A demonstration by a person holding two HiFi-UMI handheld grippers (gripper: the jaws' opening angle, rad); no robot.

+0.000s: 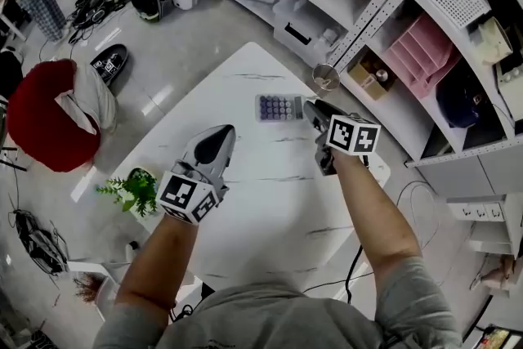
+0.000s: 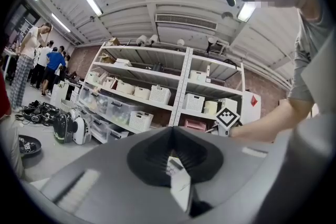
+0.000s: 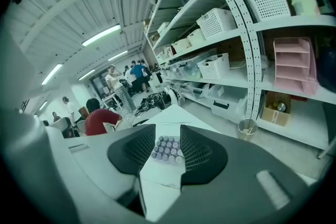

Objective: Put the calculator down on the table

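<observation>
Shelves of white baskets stand beyond a white table. The calculator lies flat on the table near the far edge, keys up. The right gripper sits just beside the calculator's right end with its jaws spread. In the right gripper view the keys show through the gap, ahead of the tips, and neither jaw seems to touch them — it grasps nothing. The left gripper hangs over the table's middle, tilted up toward the shelves, its jaws pressed together with nothing between them.

So the calculator rests where the task wants it. That fits a release just made, or an approach before a lift — these views cannot settle which. Either way, the next move calls for keeping the spread jaws from nudging the calculator toward the far edge.
</observation>
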